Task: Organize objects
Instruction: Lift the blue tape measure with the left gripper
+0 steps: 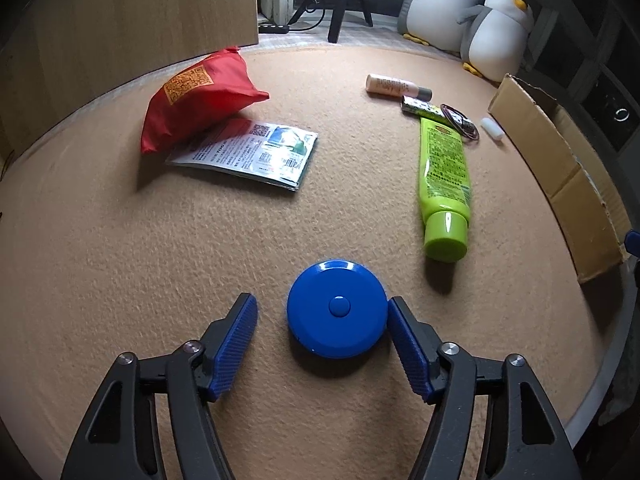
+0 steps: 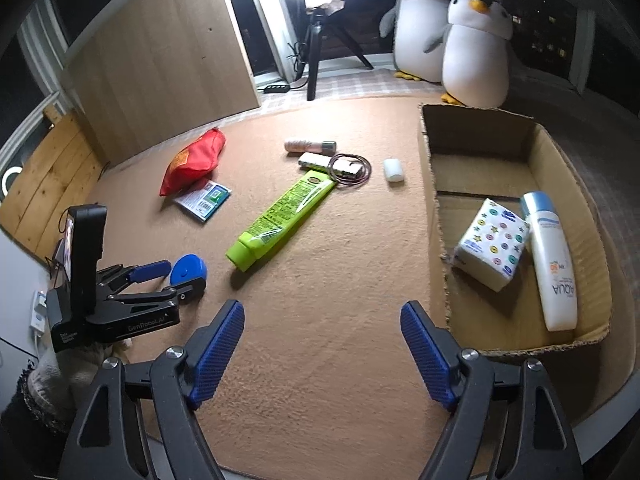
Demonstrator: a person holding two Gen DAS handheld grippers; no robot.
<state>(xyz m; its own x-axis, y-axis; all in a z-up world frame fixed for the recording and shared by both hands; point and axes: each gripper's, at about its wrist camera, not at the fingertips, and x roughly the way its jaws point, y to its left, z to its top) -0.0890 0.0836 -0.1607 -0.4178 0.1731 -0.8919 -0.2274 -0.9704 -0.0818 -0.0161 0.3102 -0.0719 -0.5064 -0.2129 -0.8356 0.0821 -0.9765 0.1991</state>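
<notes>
Bench (image 2: 320, 320): round, tan felt-like top.
Left tongs (image 1: 322, 308): spread around a blue round case (image 1: 337, 309); right pad seems to touch its edge, left pad apart.
Right tongs (image 2: 322, 316): spread wide, empty, over bare bench near the front edge.
Cardboard box (image 2: 434, 216): right edge, holding a tissue pack (image 2: 490, 242) and white bottle (image 2: 552, 260).
Green tube (image 2: 280, 220): mid-bench, lying flat.
Red pouch (image 2: 194, 162): far left edge.

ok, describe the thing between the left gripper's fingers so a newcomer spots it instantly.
On the tan carpet, find the lime-green tube lying cap toward the camera. Just nearer than its cap, the left gripper stands open around a blue round tape measure lying flat. It is the only disc-shaped item, with a raised centre button.
</notes>
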